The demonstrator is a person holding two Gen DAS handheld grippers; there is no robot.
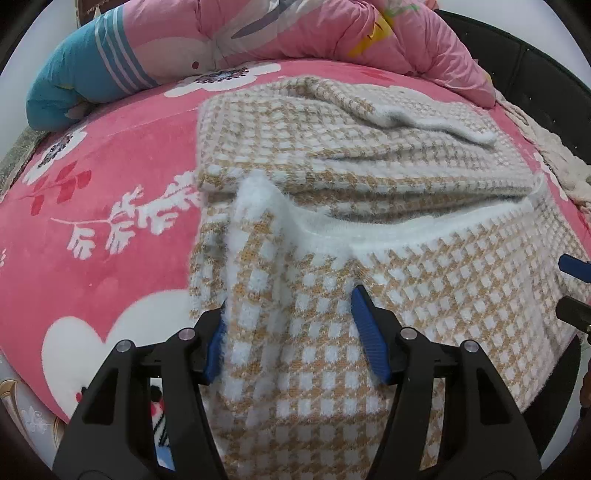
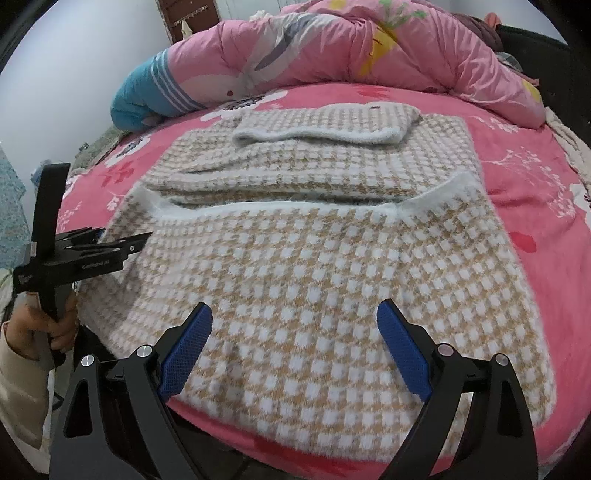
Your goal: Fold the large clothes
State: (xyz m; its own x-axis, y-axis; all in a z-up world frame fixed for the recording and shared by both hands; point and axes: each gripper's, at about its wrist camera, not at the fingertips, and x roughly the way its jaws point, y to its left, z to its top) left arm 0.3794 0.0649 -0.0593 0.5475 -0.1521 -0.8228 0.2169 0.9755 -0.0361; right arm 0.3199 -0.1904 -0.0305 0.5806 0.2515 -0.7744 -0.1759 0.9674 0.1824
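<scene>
A tan-and-white checked sweater point(image 1: 443, 295) point(image 2: 314, 258) lies on the bed, its far part folded over with a sleeve laid across it point(image 2: 317, 133). My left gripper point(image 1: 290, 302) is shut on a raised fold at the sweater's left side, and the fabric fills the gap between its blue pads. In the right wrist view the left gripper point(image 2: 125, 240) sits at that left edge, held by a person's hand point(image 2: 48, 325). My right gripper point(image 2: 295, 308) hovers open over the near hem with nothing pinched; its tips point(image 1: 572, 288) show at the right edge of the left wrist view.
A pink floral bed sheet point(image 1: 92, 221) point(image 2: 535, 184) covers the mattress. A rolled pink quilt point(image 1: 332, 33) point(image 2: 369, 48) with a blue striped end point(image 1: 74, 85) lies along the far side. A dark bed frame point(image 1: 535, 74) borders the right.
</scene>
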